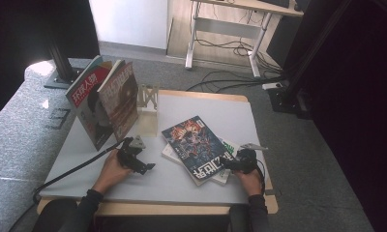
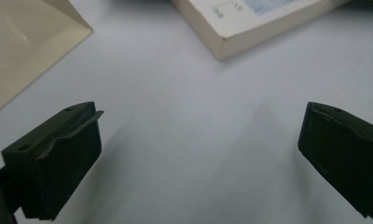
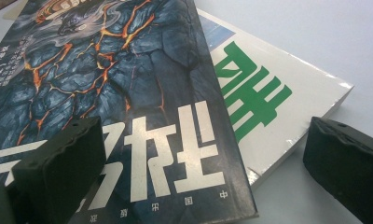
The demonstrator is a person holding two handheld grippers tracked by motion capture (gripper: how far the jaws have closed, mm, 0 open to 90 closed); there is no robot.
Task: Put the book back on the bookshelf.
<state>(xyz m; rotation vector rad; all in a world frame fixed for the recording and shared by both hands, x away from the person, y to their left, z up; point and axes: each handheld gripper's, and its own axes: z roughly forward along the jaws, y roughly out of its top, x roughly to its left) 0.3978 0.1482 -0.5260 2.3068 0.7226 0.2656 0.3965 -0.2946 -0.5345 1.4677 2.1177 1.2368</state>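
On the grey table (image 1: 191, 181), right of centre: 1 dark magazine (image 1: 197, 145), cover printed with cracked lava and large white characters, lying flat and askew on top of 1 white book (image 1: 229, 147) with green lettering. The white book juts out past the magazine's right edge; both rest on the tabletop.

Right gripper (image 1: 230, 166): held at the magazine's near right corner, jaws wide apart. In the right gripper view 1 jaw stands over the magazine cover (image 3: 119, 93), the other beyond the white book's (image 3: 278, 98) edge, over bare table. Whether either jaw touches the cover cannot be told.

Left gripper (image 1: 142, 166): near the table's front, left of the stack, jaws wide apart over bare surface. Its own view shows a corner of the white book (image 2: 250, 23) ahead.

Rear left of table: 1 pale bookend (image 1: 147, 104), with 2 magazines, 1 red-covered (image 1: 88, 99) and 1 brown-covered (image 1: 121, 96), standing tilted just left of it.

Beyond the table: 1 desk frame (image 1: 220, 34) with cables on the floor.
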